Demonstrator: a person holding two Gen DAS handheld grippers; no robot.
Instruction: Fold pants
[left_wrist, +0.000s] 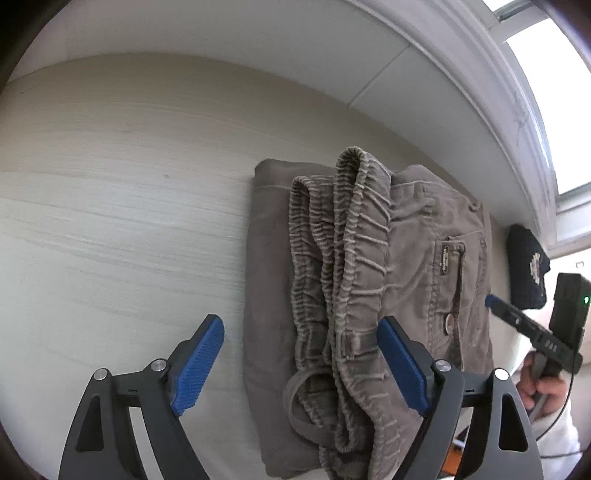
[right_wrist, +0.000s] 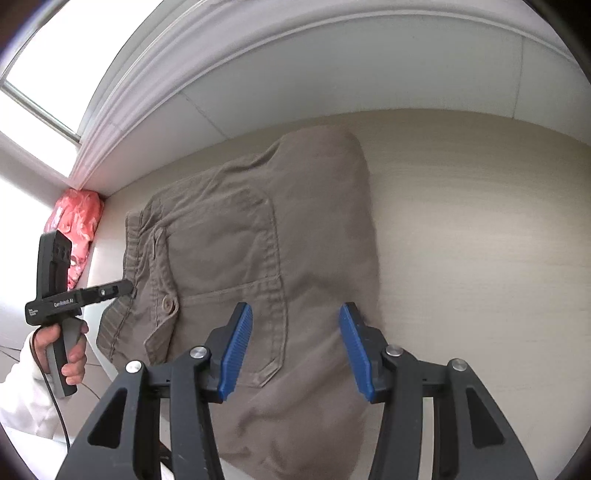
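Observation:
Grey-brown pants (left_wrist: 406, 240) lie folded in a compact stack on the pale wooden table (left_wrist: 110, 184), with the ribbed elastic waistband (left_wrist: 351, 229) bunched on top. My left gripper (left_wrist: 300, 326) stands wide open over the stack's left edge; one pad is above the bare table and the other above the waistband, and nothing is gripped. In the right wrist view the pants (right_wrist: 229, 229) show a buttoned pocket (right_wrist: 168, 303). My right gripper (right_wrist: 295, 314) is open above the cloth near its right edge, pads clear of it. Each gripper appears in the other's view, the right gripper (left_wrist: 495, 302) and the left gripper (right_wrist: 122, 286), both hand-held.
The table backs onto a white wall and a moulded window sill (right_wrist: 147, 92). A black cloth item with an emblem (left_wrist: 528, 273) lies beyond the pants. A red-pink bundle (right_wrist: 75, 229) sits in the corner by the wall. A person's hand and white sleeve (right_wrist: 22, 387) hold the left gripper.

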